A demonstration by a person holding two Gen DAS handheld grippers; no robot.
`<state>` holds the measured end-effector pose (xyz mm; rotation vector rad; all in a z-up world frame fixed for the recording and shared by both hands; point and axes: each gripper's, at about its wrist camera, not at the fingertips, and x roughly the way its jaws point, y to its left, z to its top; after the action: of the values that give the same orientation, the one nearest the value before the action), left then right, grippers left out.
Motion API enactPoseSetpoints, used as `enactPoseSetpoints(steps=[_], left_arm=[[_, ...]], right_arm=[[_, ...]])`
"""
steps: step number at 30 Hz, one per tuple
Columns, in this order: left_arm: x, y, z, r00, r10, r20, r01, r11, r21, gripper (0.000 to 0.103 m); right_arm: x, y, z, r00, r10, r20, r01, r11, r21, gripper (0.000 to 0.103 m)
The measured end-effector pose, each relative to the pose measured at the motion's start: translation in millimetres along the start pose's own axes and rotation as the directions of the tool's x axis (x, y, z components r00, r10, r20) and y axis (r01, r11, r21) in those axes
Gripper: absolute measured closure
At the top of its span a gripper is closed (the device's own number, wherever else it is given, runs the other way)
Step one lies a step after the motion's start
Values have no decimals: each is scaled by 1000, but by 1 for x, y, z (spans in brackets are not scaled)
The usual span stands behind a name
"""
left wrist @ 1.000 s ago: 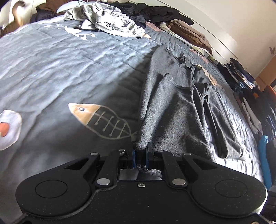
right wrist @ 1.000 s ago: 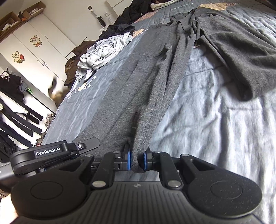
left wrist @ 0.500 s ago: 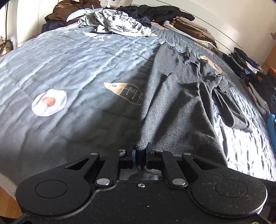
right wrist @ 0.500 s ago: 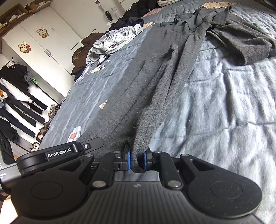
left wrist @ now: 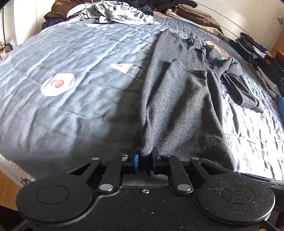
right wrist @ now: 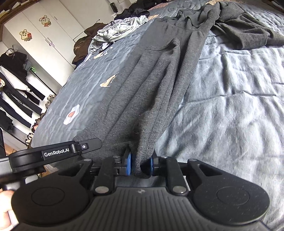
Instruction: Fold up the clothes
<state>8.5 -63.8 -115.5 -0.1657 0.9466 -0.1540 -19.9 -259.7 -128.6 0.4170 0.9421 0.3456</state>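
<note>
A dark grey sweater (left wrist: 177, 99) lies stretched lengthwise down the bed; it also shows in the right wrist view (right wrist: 150, 85). My left gripper (left wrist: 145, 160) is shut on the left corner of its near hem. My right gripper (right wrist: 140, 164) is shut on the hem's other corner, with the fabric bunched between the blue pads. Both hold the hem just past the near edge of the bed. The left gripper's body (right wrist: 53, 152) shows at the left of the right wrist view. A loose part of the sweater (right wrist: 248, 30) lies crumpled at the far right.
The bed has a blue-grey quilt (left wrist: 71, 106) with fish and egg prints. A crumpled light grey garment (left wrist: 120, 14) and dark clothes lie at the far end. Stacked clothes (left wrist: 262, 58) line the right side. A white wardrobe (right wrist: 44, 35) and hanging clothes stand left.
Both grippers have drawn back toward the near edge of the bed with the hem, dragging the sweater along the quilt. More of the bed is in view.
</note>
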Motion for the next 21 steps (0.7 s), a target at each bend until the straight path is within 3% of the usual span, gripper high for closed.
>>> enactPoseSetpoints(steps=[2,7,11,15,18,21], left_arm=[[-8,1,3,1000,6,0,-6,1000,10,82],[-40,-2,19,996,23,88,-28,998,60,79],[-50,-18,33,986,-108,130,104,994,35,79],[-30,-59,43,954,-273,122,272,962,27,71],[0,-91,49,918,-389,83,391,920,-17,69],[34,-121,56,884,-462,65,466,883,-63,69]], right_arm=[[-4,-2,1,1000,-17,-2,17,1000,-15,64],[-38,-8,12,997,-71,42,74,995,-73,50],[-67,-37,34,988,-104,110,108,993,-37,46],[-84,-84,62,971,-167,173,159,985,62,45],[-89,-123,83,955,-222,196,198,971,136,45],[-90,-157,102,943,-257,210,216,956,200,45]])
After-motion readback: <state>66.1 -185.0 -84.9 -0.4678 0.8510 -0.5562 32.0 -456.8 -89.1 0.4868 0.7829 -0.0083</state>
